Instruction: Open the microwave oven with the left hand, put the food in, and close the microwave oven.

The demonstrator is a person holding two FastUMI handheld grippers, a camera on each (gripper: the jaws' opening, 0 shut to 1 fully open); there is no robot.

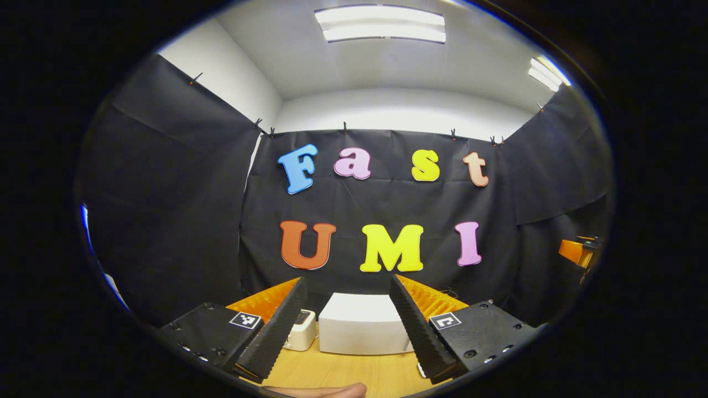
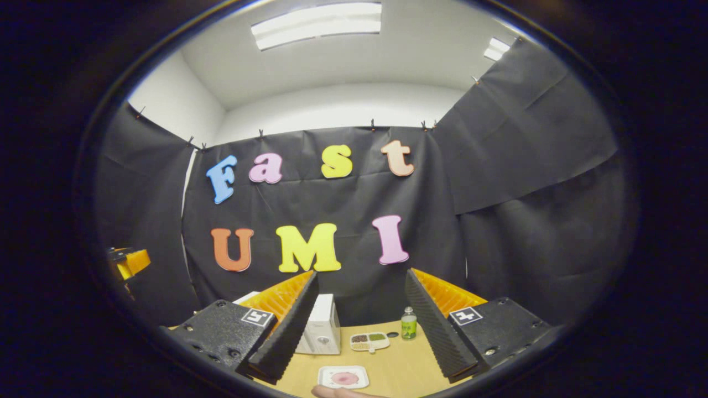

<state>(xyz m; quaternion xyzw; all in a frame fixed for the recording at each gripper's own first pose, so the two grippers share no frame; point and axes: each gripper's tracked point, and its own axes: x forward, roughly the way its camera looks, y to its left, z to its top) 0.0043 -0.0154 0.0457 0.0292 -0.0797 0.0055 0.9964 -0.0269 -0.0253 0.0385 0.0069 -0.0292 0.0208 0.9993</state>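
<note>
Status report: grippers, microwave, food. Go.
Left gripper open, holding nothing. Right gripper open, holding nothing. Microwave ahead on table, food plate untouched. Small bottle and snack tray stand nearby.

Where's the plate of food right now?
In the right gripper view, the plate of food lies on the wooden table, low between the open tongs, nearer than the white microwave.

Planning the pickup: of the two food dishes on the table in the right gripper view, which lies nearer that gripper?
The square white plate with one pink-red patch, nearer than the divided dish beside the green bottle.
</note>
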